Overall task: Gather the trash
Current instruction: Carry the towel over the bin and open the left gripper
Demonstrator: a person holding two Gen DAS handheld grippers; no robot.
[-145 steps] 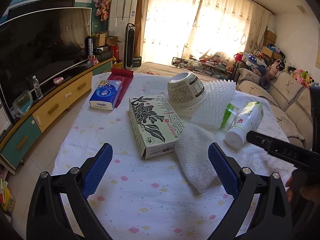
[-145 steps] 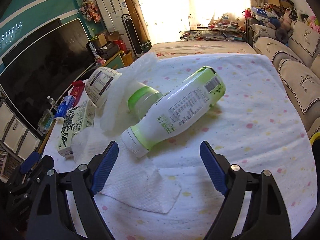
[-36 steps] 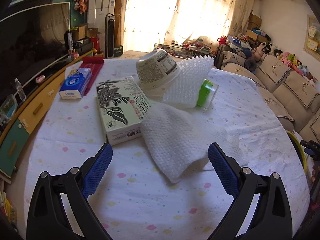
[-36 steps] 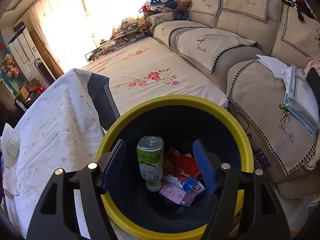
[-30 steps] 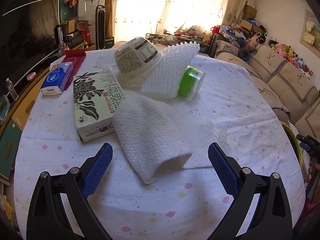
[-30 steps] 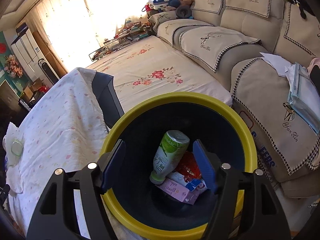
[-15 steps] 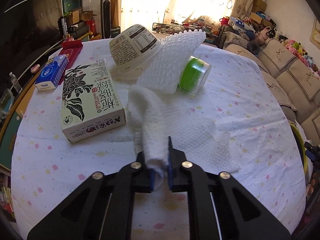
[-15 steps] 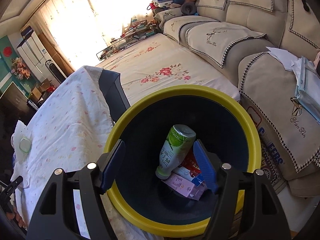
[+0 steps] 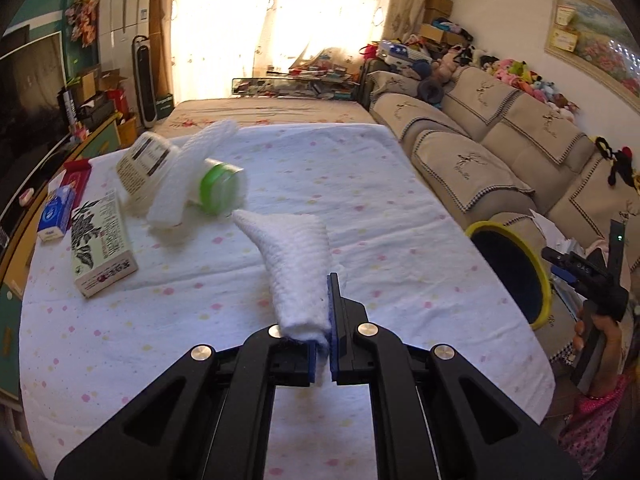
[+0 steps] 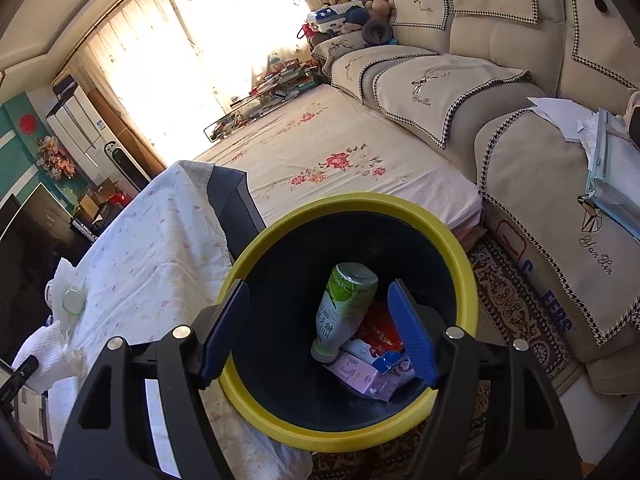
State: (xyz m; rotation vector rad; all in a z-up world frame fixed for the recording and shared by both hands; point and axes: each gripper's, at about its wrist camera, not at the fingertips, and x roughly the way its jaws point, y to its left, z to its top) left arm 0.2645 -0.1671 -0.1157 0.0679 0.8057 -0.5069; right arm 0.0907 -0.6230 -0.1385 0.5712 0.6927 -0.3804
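My left gripper [image 9: 323,320] is shut on a white paper towel [image 9: 296,256] and holds it above the table [image 9: 360,208]. A paper bowl [image 9: 146,164], a foam net [image 9: 188,176], a green-lidded cup [image 9: 218,188] and a tea box [image 9: 102,246] lie at the table's left. My right gripper [image 10: 316,332] is open and empty above the yellow-rimmed bin [image 10: 464,272]. A green and white bottle [image 10: 344,312] stands tilted in the bin among wrappers. The bin also shows in the left wrist view [image 9: 538,256], beside the table's right edge.
A blue tissue pack [image 9: 56,216] and a red box [image 9: 76,178] lie at the table's far left. A sofa [image 10: 520,80] runs along the right, behind the bin. A TV cabinet [image 9: 16,208] lines the left side.
My left gripper closed on the paper towel, lifted it and swung right toward the bin. The bottle dropped from my right gripper and settled tilted in the bin; the right gripper stays open.
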